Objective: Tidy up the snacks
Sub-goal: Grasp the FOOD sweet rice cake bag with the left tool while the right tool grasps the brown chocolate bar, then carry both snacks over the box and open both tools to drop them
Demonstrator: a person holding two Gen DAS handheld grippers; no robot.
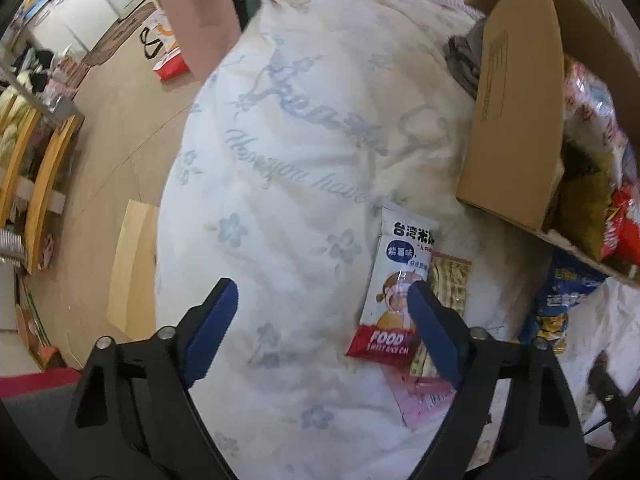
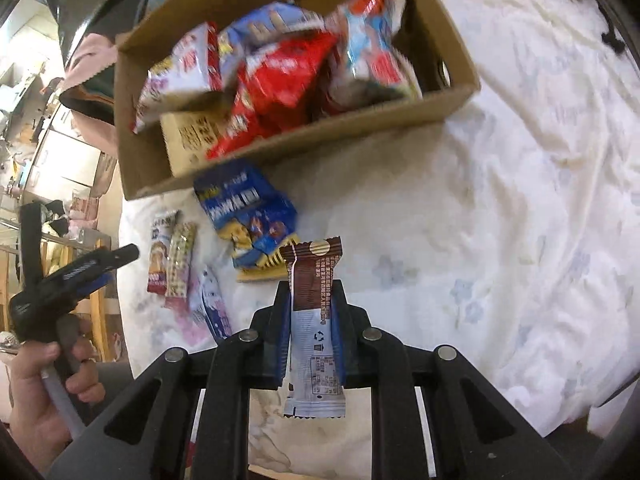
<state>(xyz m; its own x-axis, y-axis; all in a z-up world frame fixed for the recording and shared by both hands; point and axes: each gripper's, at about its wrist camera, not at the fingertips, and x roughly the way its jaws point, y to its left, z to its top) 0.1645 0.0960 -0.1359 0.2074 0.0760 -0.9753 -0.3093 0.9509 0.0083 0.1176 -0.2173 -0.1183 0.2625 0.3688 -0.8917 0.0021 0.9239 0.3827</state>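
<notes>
My right gripper (image 2: 313,292) is shut on a brown and white snack bar (image 2: 314,280), held above the white quilt in front of the cardboard box (image 2: 280,144), which holds several snack bags. My left gripper (image 1: 324,292) is open and empty above the quilt; it also shows in the right wrist view (image 2: 92,268). A white and red rice cake packet (image 1: 396,280) lies beside its right finger, with a tan checked bar (image 1: 452,280) and a pink packet (image 1: 424,400) next to it. A blue snack bag (image 2: 248,216) lies just before the box.
The white flowered quilt (image 1: 300,160) covers the bed. The box stands at the right in the left wrist view (image 1: 516,120). Wooden floor (image 1: 120,140), shelves and a red and white bag (image 1: 168,52) lie off the bed's left edge.
</notes>
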